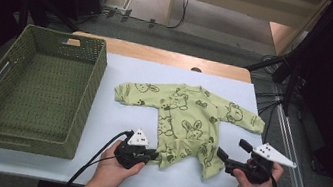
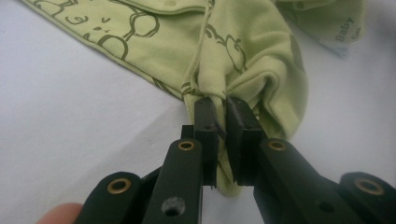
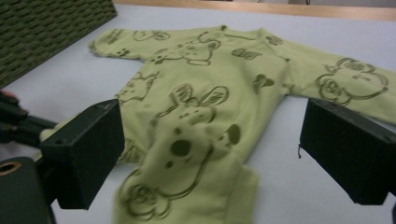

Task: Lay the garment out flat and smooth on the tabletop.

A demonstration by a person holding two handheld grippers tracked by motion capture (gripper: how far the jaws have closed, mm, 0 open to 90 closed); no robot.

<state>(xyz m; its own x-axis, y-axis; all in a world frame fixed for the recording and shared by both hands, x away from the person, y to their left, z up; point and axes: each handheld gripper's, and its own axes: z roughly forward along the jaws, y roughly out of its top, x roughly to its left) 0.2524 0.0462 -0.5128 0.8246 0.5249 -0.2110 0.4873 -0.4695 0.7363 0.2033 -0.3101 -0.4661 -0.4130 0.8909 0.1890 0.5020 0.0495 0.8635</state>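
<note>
A light green baby romper (image 1: 186, 117) with dark animal prints lies spread on the white table cover (image 1: 114, 125), sleeves out to both sides. My left gripper (image 1: 157, 156) is at its lower left leg. In the left gripper view the jaws (image 2: 223, 114) are shut on a bunched fold of the green fabric (image 2: 243, 46). My right gripper (image 1: 232, 149) stands open just right of the lower right leg, apart from the cloth. The right gripper view has its wide-apart jaws (image 3: 212, 140) framing the romper (image 3: 201, 93), with nothing between the pads.
An empty green woven basket (image 1: 89, 91) stands on the left of the table and also appears in the right gripper view (image 3: 46, 32). The table's wooden far edge (image 1: 160, 54) lies behind the romper. Dark stands and cables are off the right side.
</note>
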